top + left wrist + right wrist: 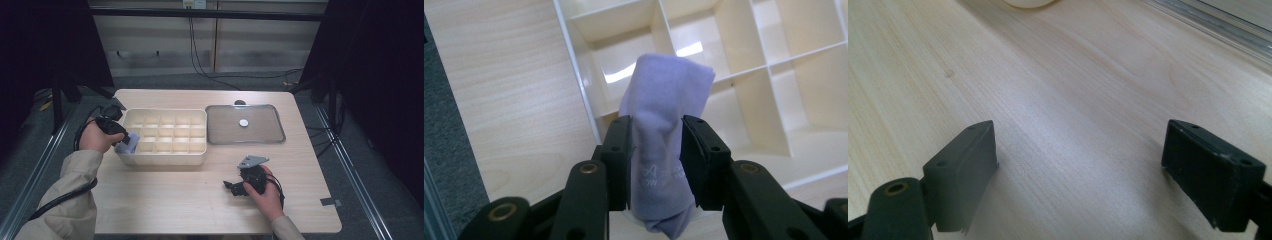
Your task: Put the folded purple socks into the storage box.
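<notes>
A dim room with black curtains at both sides and pale wall panels at the back surrounds a light wooden bench (200, 200). Seen from above, a cream divided box (165, 156), split into many small square compartments, sits at about ten o'clock from the bench's middle. Just beside it, at about one o'clock, lies a clear shallow tray (220, 125) with a small white disc (243, 122) near its middle.

A person's arms in beige sleeves come in from the bottom edge. The left gripper (129, 138) hangs over the box's left end, at about nine o'clock. Its jaws are pressed against the sides of a folded lilac cloth (664, 135), which stands up between them above the compartments along the box's left wall. The cloth carries faint white print.

The right gripper (231, 186) rests low on the bench at about five o'clock, well apart from the box. Its jaws stand wide, with bare wood between them.
</notes>
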`<state>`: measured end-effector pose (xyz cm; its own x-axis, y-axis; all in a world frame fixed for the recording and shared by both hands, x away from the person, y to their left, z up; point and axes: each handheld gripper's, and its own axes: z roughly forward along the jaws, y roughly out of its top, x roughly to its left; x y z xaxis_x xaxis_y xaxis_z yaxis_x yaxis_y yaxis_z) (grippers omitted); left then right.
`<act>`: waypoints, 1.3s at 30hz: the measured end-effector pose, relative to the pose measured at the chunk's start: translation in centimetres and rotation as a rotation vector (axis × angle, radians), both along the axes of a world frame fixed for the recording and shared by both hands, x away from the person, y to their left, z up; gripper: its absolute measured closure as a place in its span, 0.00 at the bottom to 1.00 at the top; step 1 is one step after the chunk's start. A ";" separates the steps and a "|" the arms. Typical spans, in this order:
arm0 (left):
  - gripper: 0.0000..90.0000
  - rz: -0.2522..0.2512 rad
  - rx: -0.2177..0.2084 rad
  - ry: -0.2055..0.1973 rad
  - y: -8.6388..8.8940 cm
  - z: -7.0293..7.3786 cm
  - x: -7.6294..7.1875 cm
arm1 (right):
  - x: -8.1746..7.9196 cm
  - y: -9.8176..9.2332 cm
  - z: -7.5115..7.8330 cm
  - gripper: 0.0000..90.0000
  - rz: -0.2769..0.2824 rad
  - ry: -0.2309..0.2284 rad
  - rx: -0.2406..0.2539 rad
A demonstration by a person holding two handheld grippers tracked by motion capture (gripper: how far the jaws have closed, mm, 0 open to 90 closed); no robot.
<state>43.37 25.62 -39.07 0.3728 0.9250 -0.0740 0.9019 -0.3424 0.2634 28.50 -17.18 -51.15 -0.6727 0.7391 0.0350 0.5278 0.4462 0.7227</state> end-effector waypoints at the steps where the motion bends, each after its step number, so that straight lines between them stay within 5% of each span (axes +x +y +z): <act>1: 0.73 0.002 0.001 0.000 0.0 0.1 0.0 | 0.0 0.0 0.0 0.15 -0.002 0.002 0.000; 23: 0.80 -0.010 0.004 0.025 -0.6 2.9 1.2 | 0.1 0.0 0.0 0.15 0.005 -0.004 -0.002; 39: 0.96 -0.035 0.008 0.040 -1.0 3.1 1.9 | 0.1 0.0 0.0 0.15 0.009 -0.004 -0.003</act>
<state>45.26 24.67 -35.96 0.4014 0.9122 -0.0820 0.8992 -0.3755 0.2244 28.60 -17.13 -51.15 -0.6794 0.7332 0.0306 0.5211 0.4527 0.7235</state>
